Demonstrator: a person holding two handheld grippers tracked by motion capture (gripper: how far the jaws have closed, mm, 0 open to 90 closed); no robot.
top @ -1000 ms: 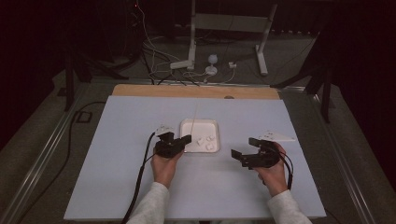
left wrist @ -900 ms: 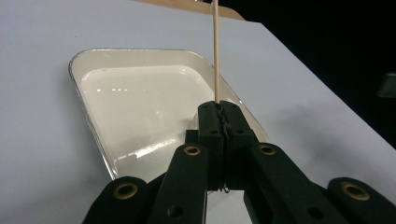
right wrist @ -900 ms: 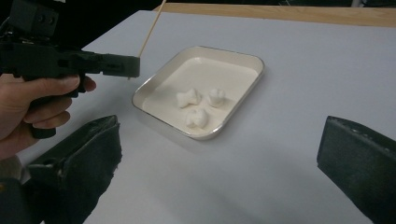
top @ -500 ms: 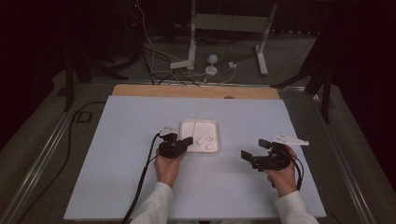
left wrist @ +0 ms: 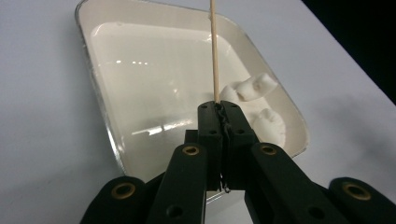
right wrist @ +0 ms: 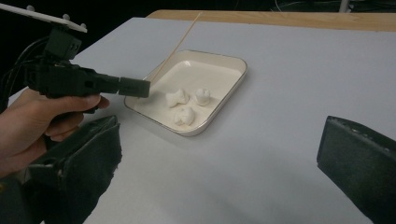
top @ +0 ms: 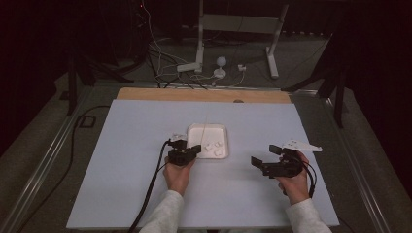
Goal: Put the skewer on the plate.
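A shallow white tray [top: 208, 128] sits mid-table and holds three white marshmallows [top: 216, 148]. My left gripper [top: 194, 150] is at the tray's near left corner, shut on a thin wooden skewer [top: 204, 127] that slants up and away over the tray. In the left gripper view the skewer [left wrist: 214, 51] rises from the closed jaws of the left gripper [left wrist: 219, 109], with the marshmallows [left wrist: 252, 88] just to the right. My right gripper [top: 264, 154] hovers to the right of the tray, open and empty. Its view shows its own jaws, the right gripper [right wrist: 224, 158], spread wide, and the tray [right wrist: 205, 72] ahead.
The light tabletop [top: 121, 160] has a wooden strip [top: 204, 94] along its far edge. Beyond it are a metal stand [top: 238, 24] and loose cables [top: 170, 63] on the floor. A black cable [top: 150, 184] trails from the left gripper toward the near edge.
The right hand has drawn its gripper back to the right, away from the tray. The left gripper with the skewer has barely shifted.
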